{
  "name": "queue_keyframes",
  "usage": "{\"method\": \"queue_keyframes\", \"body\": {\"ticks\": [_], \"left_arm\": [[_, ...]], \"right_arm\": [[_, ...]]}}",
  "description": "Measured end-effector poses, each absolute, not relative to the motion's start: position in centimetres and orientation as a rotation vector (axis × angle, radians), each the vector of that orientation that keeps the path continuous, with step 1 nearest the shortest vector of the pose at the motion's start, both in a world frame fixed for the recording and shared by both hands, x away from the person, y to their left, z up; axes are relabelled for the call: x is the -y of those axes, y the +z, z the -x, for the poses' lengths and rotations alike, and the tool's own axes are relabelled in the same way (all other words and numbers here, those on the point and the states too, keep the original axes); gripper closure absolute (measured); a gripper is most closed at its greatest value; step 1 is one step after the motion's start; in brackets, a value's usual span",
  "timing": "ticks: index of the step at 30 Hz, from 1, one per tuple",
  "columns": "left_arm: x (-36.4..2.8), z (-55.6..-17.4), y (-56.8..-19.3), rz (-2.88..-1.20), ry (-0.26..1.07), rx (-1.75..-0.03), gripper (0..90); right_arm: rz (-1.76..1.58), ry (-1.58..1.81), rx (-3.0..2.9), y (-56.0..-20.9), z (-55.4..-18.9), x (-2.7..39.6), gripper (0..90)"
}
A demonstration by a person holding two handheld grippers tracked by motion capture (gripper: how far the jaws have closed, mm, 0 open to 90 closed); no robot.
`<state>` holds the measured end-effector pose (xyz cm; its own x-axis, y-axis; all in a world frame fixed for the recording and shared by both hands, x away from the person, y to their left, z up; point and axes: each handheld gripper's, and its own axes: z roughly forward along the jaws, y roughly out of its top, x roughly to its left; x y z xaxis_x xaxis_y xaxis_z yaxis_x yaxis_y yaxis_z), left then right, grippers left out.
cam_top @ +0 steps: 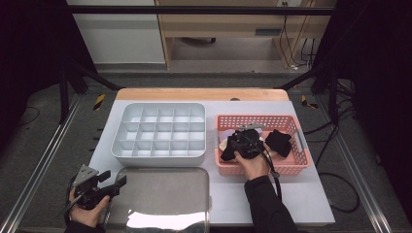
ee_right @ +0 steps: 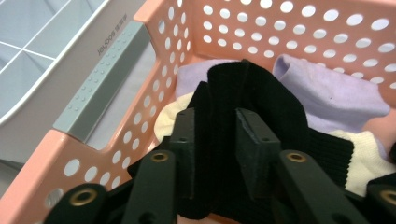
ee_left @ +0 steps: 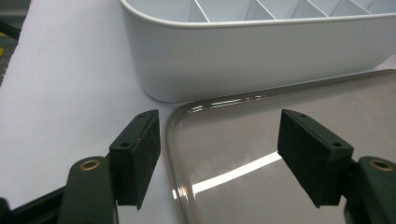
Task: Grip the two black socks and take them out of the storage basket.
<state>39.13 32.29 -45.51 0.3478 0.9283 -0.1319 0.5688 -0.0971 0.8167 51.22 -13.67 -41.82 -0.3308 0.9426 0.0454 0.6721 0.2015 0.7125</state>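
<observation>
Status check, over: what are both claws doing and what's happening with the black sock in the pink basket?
Right claw pinching the black sock inside the pink basket. Left claw open, hovering over the tray edge. Nothing in the way.

Pink perforated basket (ee_right: 299, 28) holds black ribbed sock (ee_right: 261, 98), lilac cloth (ee_right: 327, 88) and cream sock (ee_right: 369, 154); white divided organiser (cam_top: 160, 131); grey tray (cam_top: 160, 194).

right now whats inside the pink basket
The pink basket holds a black sock, pinched by the right claw, on top of lilac and cream fabric. Another black piece lies further right. Whatever lies beneath the pile is covered.
</observation>
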Motion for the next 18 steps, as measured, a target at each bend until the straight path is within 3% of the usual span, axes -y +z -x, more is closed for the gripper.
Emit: {"method": "queue_keyframes", "body": {"ticks": [4, 8, 18], "left_arm": [[-32.3, -39.3, -45.5, -1.780, 0.544, -1.331, 29.4], [-32.3, -39.2, -45.6, -1.778, 0.545, -1.332, 29.2], [-32.3, -39.2, -45.6, -1.776, 0.536, -1.339, 28.8]], "right_arm": [[-1.516, 0.890, -2.104, -41.9, -51.3, 13.6, 80.8], [-1.527, 0.907, -2.112, -41.9, -51.3, 13.8, 85.6], [-1.501, 1.020, -2.074, -40.4, -50.6, 14.8, 86.5]]}}
